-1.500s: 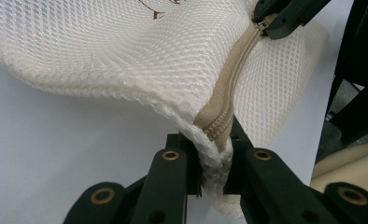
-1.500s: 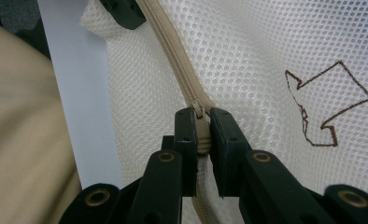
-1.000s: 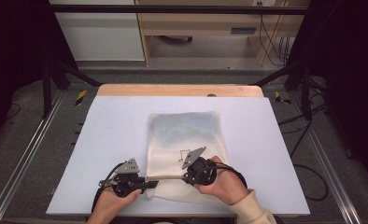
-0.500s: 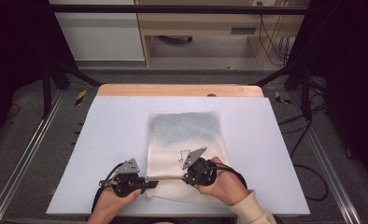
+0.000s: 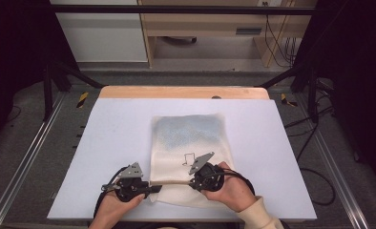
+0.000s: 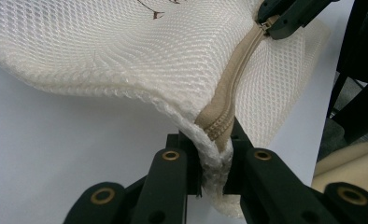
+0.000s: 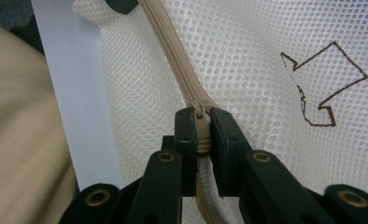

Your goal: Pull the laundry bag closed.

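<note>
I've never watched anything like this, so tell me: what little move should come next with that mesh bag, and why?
Probably the right gripper should draw the zipper pull along the tan zipper, while the left gripper holds firm. Its jaws are shut on the mesh bag at the zipper's end corner, and the right jaws pinch the pull, so the zipper is stretched straight between them.

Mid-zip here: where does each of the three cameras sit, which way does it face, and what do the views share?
High view: above the person's side, facing forward and down on the table; shows both hands, the left gripper and right gripper on the mesh bag.
Left gripper view: rides the left gripper, looking along its jaws, shut on the bag's corner at the zipper end.
Right gripper view: rides the right gripper, jaws shut on the zipper pull; sleeve at left.
Shared: bag and zipper.
</note>
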{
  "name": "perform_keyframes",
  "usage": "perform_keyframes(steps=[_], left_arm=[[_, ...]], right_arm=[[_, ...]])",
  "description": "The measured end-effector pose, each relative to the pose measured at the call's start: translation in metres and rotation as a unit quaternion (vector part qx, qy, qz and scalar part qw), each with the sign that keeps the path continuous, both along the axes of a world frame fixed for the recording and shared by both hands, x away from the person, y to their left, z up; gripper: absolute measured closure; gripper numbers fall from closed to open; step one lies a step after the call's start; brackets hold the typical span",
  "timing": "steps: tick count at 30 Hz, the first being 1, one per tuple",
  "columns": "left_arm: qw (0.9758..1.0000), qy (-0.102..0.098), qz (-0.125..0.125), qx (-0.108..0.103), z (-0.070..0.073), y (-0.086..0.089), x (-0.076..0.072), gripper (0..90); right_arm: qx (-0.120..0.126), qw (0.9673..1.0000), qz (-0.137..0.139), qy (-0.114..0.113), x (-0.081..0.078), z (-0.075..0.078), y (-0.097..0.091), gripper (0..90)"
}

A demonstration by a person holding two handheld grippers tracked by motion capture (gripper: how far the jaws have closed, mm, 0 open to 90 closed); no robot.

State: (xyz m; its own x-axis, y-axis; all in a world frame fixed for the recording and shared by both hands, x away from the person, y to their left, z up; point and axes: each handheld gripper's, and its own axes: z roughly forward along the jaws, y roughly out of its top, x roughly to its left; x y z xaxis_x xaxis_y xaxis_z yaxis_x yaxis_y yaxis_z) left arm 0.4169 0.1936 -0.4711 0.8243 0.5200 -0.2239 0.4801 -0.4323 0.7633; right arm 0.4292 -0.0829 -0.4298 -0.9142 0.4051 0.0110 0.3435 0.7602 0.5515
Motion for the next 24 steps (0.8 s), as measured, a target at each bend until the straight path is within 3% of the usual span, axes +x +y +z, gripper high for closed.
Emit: perform_keyframes(steps=[24], left_arm=[[1.0,-0.002,-0.002,0.0,0.0,-0.0004,0.0003,82.3]], right_arm=[[0.002,1.0,-0.005,0.0,-0.0017,0.0011,-0.0065,81.9]])
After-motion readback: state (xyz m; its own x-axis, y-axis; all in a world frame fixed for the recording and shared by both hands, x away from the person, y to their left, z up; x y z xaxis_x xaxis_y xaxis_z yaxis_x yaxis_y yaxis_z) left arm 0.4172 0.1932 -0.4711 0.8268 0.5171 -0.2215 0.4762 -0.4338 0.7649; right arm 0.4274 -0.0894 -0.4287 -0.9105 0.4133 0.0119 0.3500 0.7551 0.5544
